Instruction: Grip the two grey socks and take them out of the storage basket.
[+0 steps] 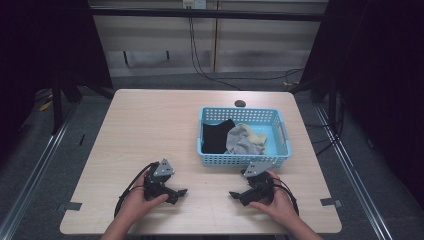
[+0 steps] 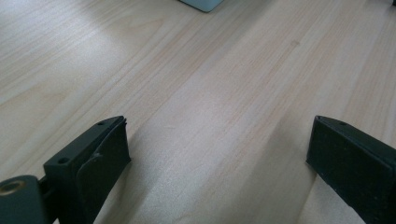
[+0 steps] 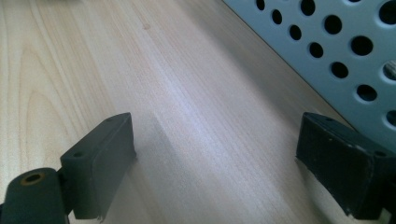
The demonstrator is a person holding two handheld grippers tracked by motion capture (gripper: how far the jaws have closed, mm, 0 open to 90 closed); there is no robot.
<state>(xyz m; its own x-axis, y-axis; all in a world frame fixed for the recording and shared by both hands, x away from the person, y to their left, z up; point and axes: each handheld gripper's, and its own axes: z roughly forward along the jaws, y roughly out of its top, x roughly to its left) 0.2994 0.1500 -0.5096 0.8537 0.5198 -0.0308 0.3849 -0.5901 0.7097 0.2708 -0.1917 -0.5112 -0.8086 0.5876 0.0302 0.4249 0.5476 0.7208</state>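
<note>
- The left gripper (image 1: 176, 192) rests low over the desk (image 1: 150, 130) near its front edge, left of the middle, held in the person's left hand (image 1: 137, 202). Its jaws point toward the desk's centre and stand wide apart, with nothing between them.
- In the left gripper view, this gripper (image 2: 219, 144) shows bare light wood grain between its two black jaws; a pale blue corner of the basket (image 2: 201, 3) sits at the top edge, well apart from the jaws.
- The right gripper (image 1: 240, 194) sits near the front edge too, right of the middle, held in the right hand (image 1: 277, 200). Its jaws are also spread wide and empty, pointing toward the left gripper.
- In the right gripper view, the gripper (image 3: 217, 149) frames bare wood; the perforated basket wall (image 3: 336, 56) runs just beside the jaw on the right of that view. Whether it touches, I cannot tell.
- A grey three-cornered plate (image 1: 163, 168) tops each gripper, and black cables trail back toward the front edge.
- The blue basket (image 1: 244, 159), with walls pierced by rows of holes, stands on the right half of the desk, between the middle and the right edge, just behind the right gripper.
- Inside it lie a black cloth (image 1: 216, 136) at the left, a grey cloth (image 1: 242, 142) in the middle, and a pale yellowish piece (image 1: 257, 135) touching the grey one.
- A small dark round object (image 1: 240, 103) lies near the back edge, behind the basket.
- No readable writing or labels are visible.
</note>
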